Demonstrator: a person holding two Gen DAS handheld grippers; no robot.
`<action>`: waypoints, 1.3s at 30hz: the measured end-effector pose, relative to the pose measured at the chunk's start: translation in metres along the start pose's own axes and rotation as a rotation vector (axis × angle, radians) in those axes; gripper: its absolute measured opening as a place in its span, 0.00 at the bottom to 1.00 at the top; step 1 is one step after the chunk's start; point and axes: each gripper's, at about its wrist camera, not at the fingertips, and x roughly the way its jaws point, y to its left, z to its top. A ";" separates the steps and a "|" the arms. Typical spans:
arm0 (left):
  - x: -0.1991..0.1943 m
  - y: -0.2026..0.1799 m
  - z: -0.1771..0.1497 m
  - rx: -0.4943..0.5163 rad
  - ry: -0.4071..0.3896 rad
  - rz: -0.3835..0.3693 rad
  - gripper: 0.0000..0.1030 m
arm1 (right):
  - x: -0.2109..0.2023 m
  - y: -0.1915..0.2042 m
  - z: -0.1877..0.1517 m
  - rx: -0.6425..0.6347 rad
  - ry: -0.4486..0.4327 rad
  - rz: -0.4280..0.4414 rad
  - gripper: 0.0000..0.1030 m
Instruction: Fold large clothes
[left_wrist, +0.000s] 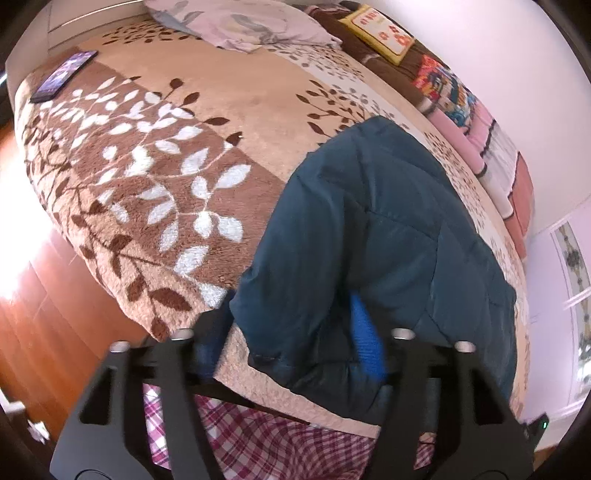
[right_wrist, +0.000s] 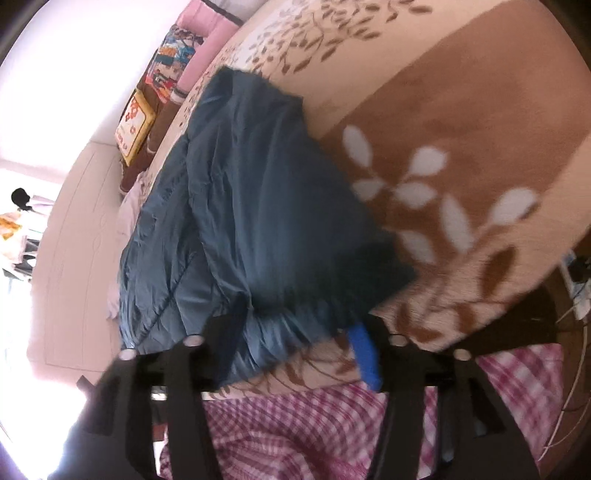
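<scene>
Left fingers (left_wrist: 364, 350) wide, straddling blue jacket (left_wrist: 369, 229) hem — right fingers (right_wrist: 364, 354) likewise.

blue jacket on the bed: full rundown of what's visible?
The blue jacket is dark teal, quilted or padded by its stitch lines, with a smooth, slightly shiny shell. It lies bunched and partly folded on the leaf-patterned blanket, near the bed's edge. The left gripper is open around its near edge. The right gripper also straddles a bunched edge; whether its fingers pinch it is unclear. Zip, collar and sleeves are not distinguishable.
</scene>
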 end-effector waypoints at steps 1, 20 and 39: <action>0.001 0.000 -0.001 -0.011 0.002 -0.012 0.70 | -0.009 0.000 -0.002 -0.024 -0.022 -0.037 0.59; 0.011 -0.021 -0.022 0.066 -0.056 -0.023 0.80 | 0.029 0.163 -0.024 -0.582 0.009 -0.021 0.07; 0.014 -0.027 -0.039 0.131 -0.125 -0.055 0.84 | 0.171 0.195 -0.039 -0.611 0.313 -0.087 0.00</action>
